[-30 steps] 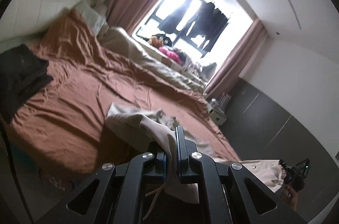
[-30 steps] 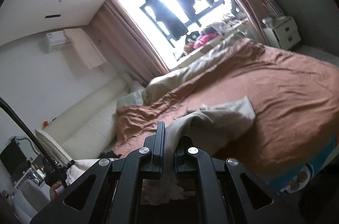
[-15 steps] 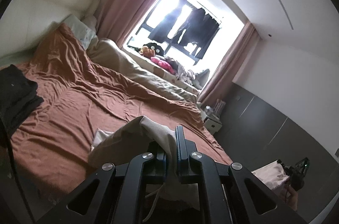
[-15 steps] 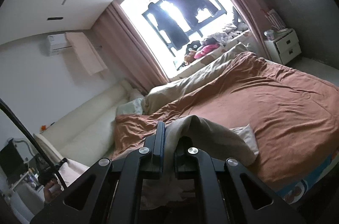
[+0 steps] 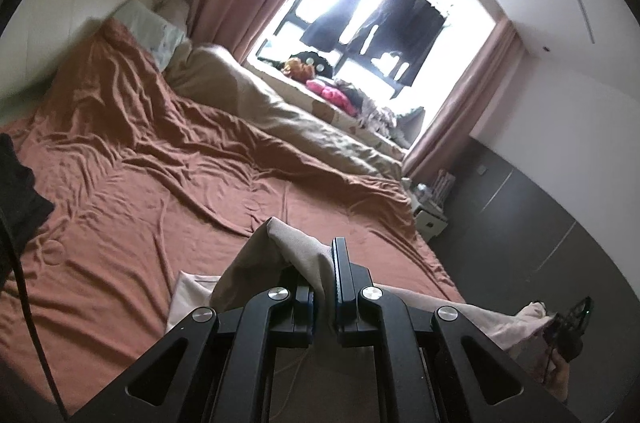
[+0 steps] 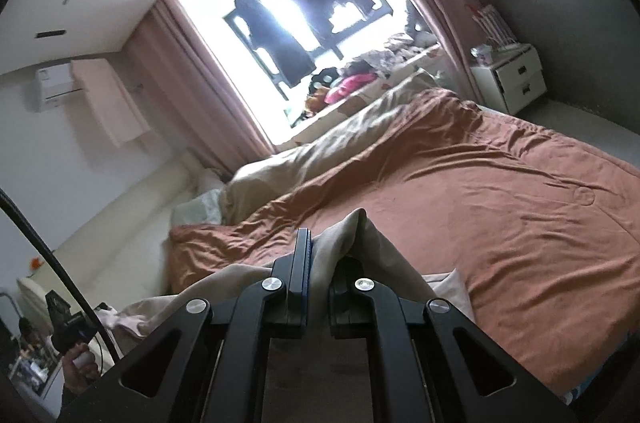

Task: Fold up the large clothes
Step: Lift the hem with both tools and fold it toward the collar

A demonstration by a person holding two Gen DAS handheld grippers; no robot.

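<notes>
Now, left gripper (image 5: pixel 323 279): clamped on the beige garment (image 5: pixel 296 247);
right gripper (image 6: pixel 318 273): pinching the same cloth;
garment: lifted above the brown bedspread (image 5: pixel 160 183)

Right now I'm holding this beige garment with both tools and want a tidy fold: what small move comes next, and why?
Probably carry both tools forward and low over the brown bedspread. The left tool and right tool each pinch the beige garment, which bunches near the bed's edge; open bedspread lies ahead to lay it flat.
</notes>
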